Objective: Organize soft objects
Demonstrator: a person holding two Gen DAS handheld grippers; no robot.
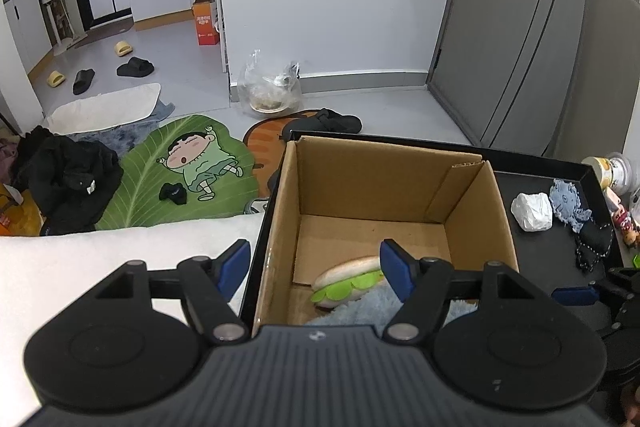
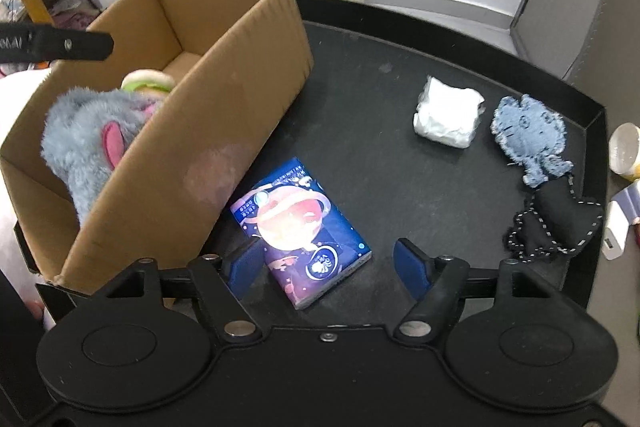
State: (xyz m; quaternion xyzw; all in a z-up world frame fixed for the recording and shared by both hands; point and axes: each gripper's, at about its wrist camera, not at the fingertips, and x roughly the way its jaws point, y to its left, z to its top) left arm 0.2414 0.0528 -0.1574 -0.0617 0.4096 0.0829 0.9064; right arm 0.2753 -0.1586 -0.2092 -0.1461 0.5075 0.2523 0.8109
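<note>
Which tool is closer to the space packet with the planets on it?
The right tool: its open fingers straddle the space packet on the black tray. The left tool hovers over the cardboard box.

Counts: 1 box (image 2: 168,131) on 1 tray (image 2: 440,39). In the box: 1 plush (image 2: 86,143), 1 burger toy (image 1: 346,281). On the tray: 1 tissue pack (image 2: 306,233), 1 white wad (image 2: 446,117), 1 denim toy (image 2: 528,135), 1 black pouch (image 2: 556,223). 2 grippers: left (image 1: 316,269), right (image 2: 332,267).

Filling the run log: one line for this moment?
left tongs: open over box | right tongs: open, straddling tissue pack
</note>
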